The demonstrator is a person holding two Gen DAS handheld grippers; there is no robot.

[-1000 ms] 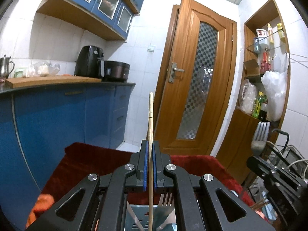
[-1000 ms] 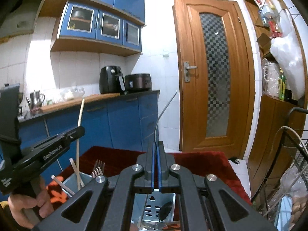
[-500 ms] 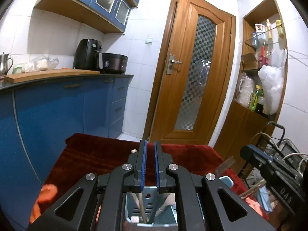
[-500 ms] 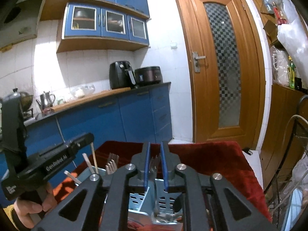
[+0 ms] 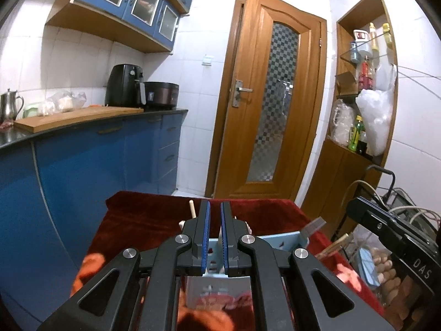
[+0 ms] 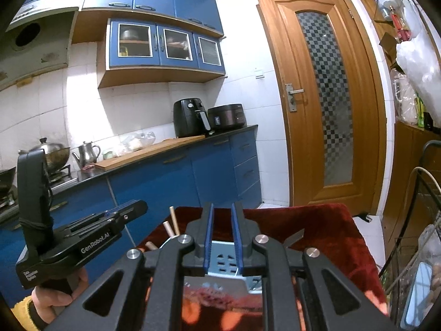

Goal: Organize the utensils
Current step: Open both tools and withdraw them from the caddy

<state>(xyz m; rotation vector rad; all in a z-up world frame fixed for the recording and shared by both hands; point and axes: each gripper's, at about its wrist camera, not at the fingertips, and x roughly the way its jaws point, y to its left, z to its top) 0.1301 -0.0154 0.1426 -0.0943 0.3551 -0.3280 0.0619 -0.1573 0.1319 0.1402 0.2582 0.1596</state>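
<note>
Both grippers' jaws released — utensils now in holder.

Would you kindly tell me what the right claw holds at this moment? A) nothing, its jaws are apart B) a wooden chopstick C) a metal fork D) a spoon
A: the right claw has its blue pads parted with only the light blue utensil holder showing through the gap, and the wooden chopsticks stand off to its left, untouched.
</note>
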